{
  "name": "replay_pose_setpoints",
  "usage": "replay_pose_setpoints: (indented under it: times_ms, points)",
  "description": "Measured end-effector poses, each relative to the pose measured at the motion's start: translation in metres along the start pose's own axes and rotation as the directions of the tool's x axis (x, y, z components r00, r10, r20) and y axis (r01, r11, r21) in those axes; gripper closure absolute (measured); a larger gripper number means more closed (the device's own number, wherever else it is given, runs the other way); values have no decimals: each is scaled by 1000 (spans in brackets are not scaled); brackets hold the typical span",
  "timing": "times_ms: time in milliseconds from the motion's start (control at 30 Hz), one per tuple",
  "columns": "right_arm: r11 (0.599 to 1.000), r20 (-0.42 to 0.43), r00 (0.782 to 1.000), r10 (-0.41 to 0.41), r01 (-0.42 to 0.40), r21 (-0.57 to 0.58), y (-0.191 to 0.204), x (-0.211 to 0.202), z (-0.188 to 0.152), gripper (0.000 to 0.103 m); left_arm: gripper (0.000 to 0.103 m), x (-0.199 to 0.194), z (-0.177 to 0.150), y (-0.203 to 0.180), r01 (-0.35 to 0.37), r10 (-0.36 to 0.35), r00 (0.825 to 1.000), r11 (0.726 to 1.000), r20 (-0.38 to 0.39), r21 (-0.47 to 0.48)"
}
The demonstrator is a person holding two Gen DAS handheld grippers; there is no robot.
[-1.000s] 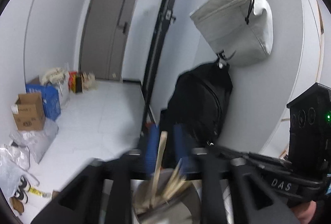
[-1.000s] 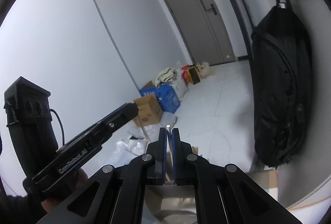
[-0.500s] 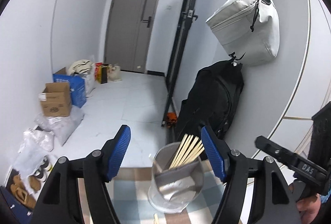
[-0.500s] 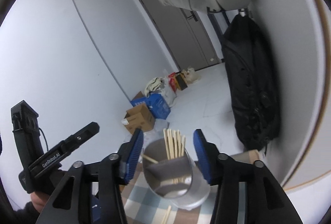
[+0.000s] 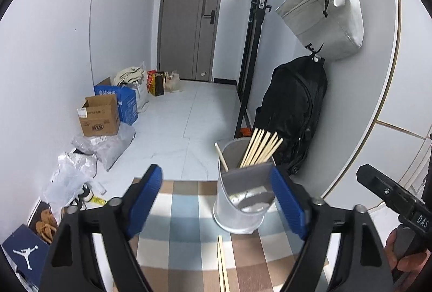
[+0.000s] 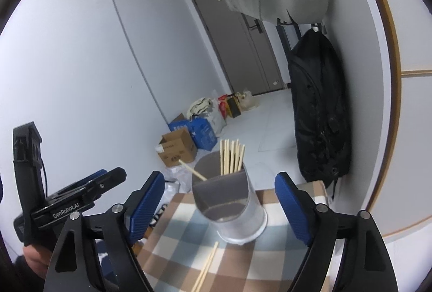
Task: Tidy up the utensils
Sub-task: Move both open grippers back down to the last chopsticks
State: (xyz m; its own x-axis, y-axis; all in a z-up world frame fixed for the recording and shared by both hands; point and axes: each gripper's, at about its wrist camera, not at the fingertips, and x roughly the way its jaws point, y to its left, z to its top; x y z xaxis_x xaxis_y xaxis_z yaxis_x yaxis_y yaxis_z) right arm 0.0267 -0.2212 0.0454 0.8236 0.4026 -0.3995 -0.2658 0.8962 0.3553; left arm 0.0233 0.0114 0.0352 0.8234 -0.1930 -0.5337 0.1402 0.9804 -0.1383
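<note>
Now both my grippers stood wide open and empty, where a second before the right one was pinched shut on a chopstick over the holder. Left to right: my left gripper point(image 5: 216, 200) hung spread above the checked cloth point(image 5: 183, 213), holding nothing, its jaws on either side of the metal utensil holder point(image 5: 241, 203) without touching it. One single chopstick point(image 5: 222, 157) leaned to the left in the holder's near compartment; the chopstick bundle point(image 5: 261, 147) fanned up in the back one. The holder sat upright near the cloth's far edge. My right gripper point(image 6: 219, 201) was likewise fully spread and bare, drawn back from the holder, which had filled the view half a second ago. So the last stick was delivered and let go. Remaining work, by my reckoning: the loose pair of chopsticks point(image 6: 206, 266) lying flat on the cloth just in front of the holder, not yet picked up.
</note>
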Motion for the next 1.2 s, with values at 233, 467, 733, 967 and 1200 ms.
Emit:
replay_pose_setpoints:
  times_ms: [233,467,733,967,1200]
  points:
    - [999,-31,999,-10,9,-33,9,-2,-24,7,16,-2,-23,2,-22,22,999,1000,-31,21]
    - [996,-53,998,-16,12,-84,13,2,-45,3,15,17,-53,13,-27,26,991,1000,-132,-8]
    - [996,-75,997,-19,13,-88,9,9,-57,0,15,41,-88,18,-35,32,969,999,-246,-8]
    - [999,-110,994,-20,15,-49,2,17,-65,0,15,60,-117,8,-49,80,932,994,-354,97]
    - [994,-133,991,-33,18,-109,9,26,-71,0,15,75,-142,12,-56,105,868,992,-485,115]
